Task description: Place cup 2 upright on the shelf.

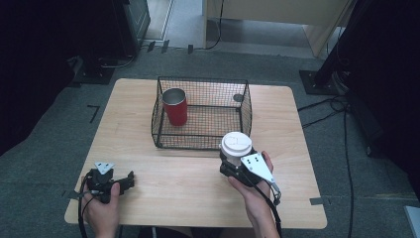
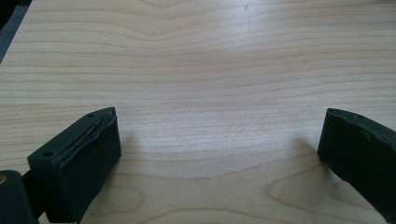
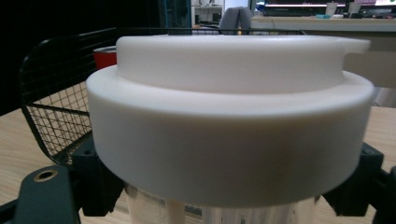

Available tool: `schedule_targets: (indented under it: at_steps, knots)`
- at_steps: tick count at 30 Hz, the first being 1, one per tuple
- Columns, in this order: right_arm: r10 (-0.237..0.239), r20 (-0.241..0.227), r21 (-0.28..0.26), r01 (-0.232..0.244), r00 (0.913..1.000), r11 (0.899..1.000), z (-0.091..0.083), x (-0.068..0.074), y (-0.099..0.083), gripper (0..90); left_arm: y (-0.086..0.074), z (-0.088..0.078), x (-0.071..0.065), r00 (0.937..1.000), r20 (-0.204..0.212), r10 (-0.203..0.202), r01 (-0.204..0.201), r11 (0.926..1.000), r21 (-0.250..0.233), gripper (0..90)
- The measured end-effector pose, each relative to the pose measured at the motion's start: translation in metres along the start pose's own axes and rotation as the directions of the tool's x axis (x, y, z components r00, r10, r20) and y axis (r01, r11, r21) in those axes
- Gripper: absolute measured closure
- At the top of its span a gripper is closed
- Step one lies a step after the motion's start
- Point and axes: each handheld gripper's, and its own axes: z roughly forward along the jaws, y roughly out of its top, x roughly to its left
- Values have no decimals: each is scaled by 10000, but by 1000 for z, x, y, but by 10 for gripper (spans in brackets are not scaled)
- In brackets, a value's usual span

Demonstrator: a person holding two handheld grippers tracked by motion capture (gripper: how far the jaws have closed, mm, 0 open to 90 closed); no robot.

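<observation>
At about 7 o'clock on the wooden table [image 1: 148,198], the left gripper [image 1: 130,179] rests low with its jaws spread wide and nothing between them; the left gripper view has bare wood grain in the gap. At 12 o'clock stands the black wire basket [image 1: 245,106], with a red tumbler [image 1: 175,106] upright in its left corner. Just outside the basket's near right corner, around 5 o'clock on the table, the right gripper [image 1: 234,161] clamps a white-lidded cup [image 1: 236,146] below its lid, jaws pressed on either side. The step in hand looks like carrying this cup to the basket; the next move would call for lifting it over the near wire wall and lowering it beside the tumbler, keeping it upright. The cup has a thick, stepped white lid [image 3: 229,116] with a small tab at one edge, and a shiny, clear-looking body beneath.
</observation>
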Motion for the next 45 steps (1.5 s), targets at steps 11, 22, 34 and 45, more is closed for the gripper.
schedule_targets:
  at_steps: [11,22,34,45]
  knots:
    - [-7,-392,-483,-12,9992,9988,-1,9,28,162,0,0,0,10000,0,-12,12,10000,-9,1]
    - [28,-616,-884,-82,9981,9960,7,15,48,162,0,0,0,10000,-1,-7,7,10000,6,1]
    - [-85,-531,-1307,15,9986,9914,22,14,76,162,0,0,0,10000,0,10,-10,10000,26,1]
    - [-7,-467,-1492,-63,9989,9888,39,15,97,162,0,0,0,10000,2,-11,11,10000,8,1]
